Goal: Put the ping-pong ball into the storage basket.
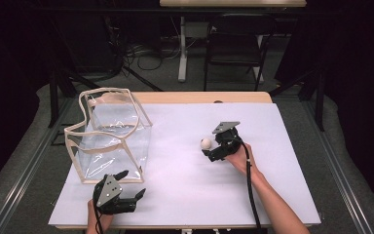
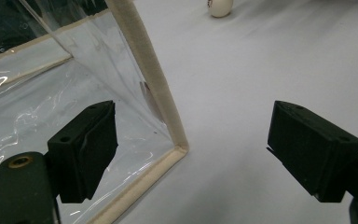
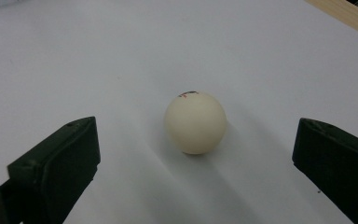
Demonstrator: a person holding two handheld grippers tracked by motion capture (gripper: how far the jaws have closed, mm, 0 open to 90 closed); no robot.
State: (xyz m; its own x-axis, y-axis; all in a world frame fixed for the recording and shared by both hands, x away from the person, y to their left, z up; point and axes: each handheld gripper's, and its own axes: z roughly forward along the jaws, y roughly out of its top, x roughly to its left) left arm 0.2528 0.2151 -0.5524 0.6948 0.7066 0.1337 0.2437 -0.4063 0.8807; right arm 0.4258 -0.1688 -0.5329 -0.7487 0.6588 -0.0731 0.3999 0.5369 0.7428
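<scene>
Jaws of right gripper (image 3: 196, 158) spread wide, empty, flanking ping-pong ball (image 3: 195, 122) without touching; ball centred in the gap, apparently lined up for a pinch. Jaws of left gripper (image 2: 191, 154) likewise wide apart, holding nothing, straddling near bottom corner of clear bag (image 2: 74, 93); probably poised to steady or take hold of the bag's edge.

Ball: matte, off-white, smooth sphere, small dark print on top; resting on counter (image 1: 185, 190) right of centre, well apart from the bag.

Bag: transparent glossy plastic film, creased, with stiff cream fabric binding along its edges (image 2: 144, 70); standing boxlike, top open, at left of counter, likely the destination for the ball.

Counter: flat pale matte sheet, wooden strip (image 1: 199, 97) at far edge.
</scene>
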